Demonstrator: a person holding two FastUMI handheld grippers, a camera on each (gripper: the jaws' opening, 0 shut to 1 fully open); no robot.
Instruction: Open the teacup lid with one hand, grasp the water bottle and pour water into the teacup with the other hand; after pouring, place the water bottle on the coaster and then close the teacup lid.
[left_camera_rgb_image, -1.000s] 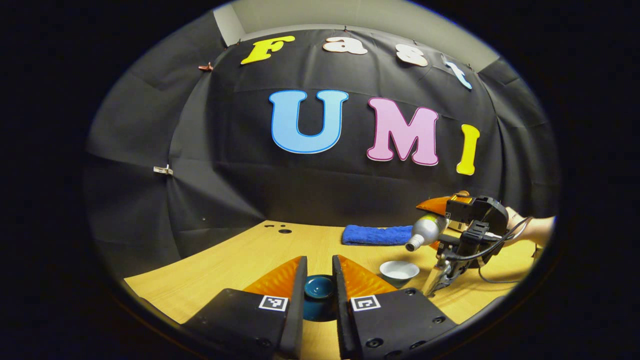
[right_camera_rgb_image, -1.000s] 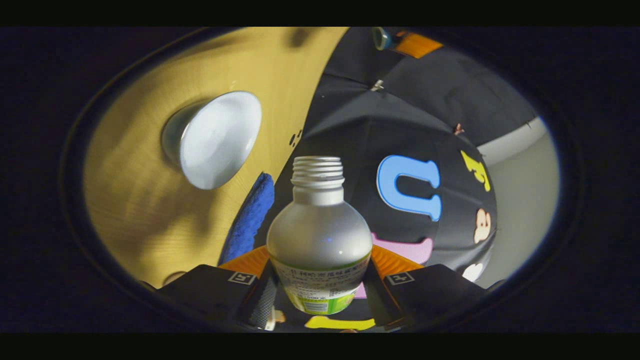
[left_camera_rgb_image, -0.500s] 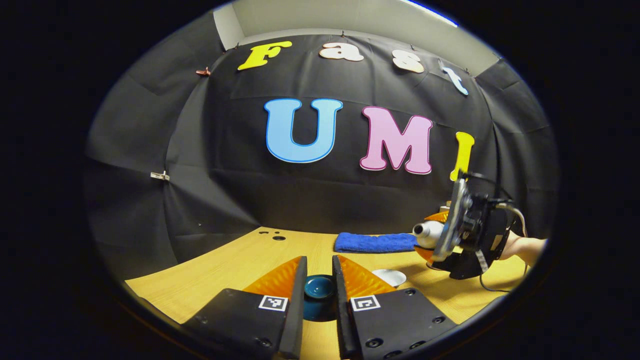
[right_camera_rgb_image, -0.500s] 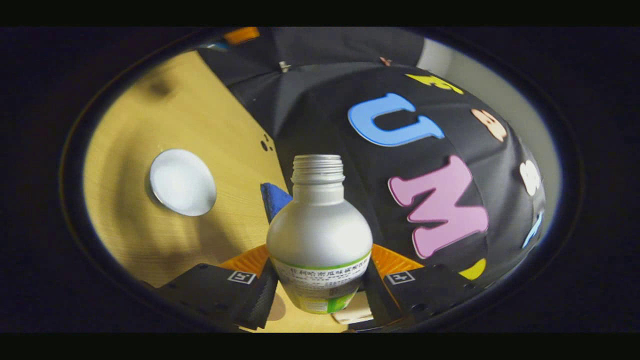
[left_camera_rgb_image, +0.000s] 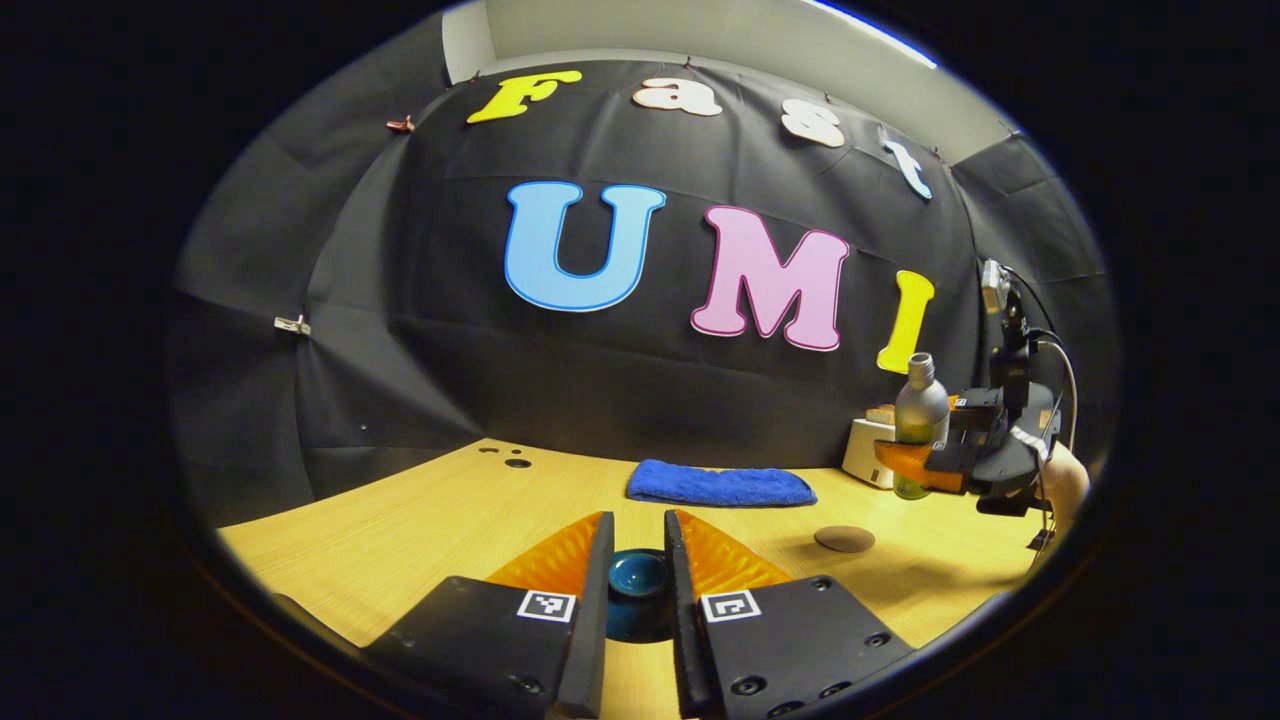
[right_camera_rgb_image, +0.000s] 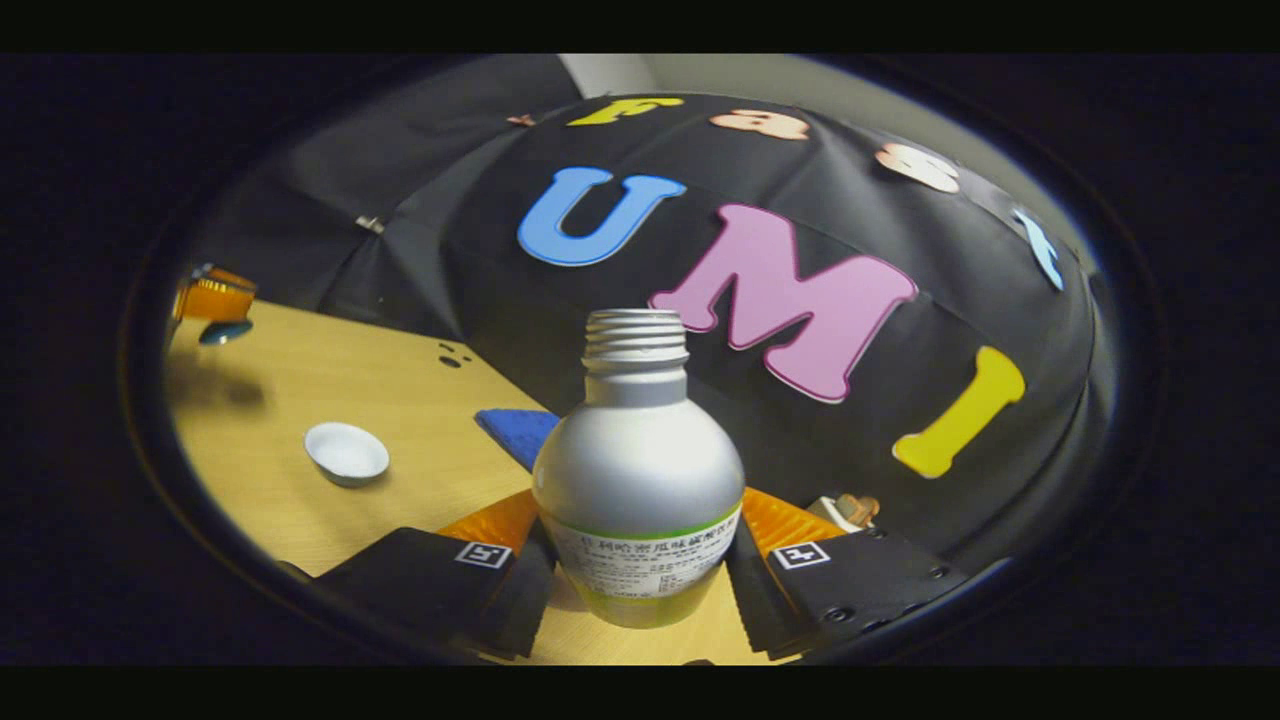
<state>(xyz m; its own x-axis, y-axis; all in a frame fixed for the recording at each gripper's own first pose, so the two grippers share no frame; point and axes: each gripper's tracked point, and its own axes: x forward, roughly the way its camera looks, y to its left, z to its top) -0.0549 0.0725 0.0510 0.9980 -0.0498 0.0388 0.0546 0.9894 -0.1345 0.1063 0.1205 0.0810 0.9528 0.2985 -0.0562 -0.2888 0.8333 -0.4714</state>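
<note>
Both jaws were clamped: the right gripper pinched the water bottle around its body, while the left gripper pinched the dark teacup lid above the table. Upright and uncapped, the bottle hung above and just right of the round coaster, nearer the right gripper. Across the table sat the open teacup. Label print was too small to read.
</note>
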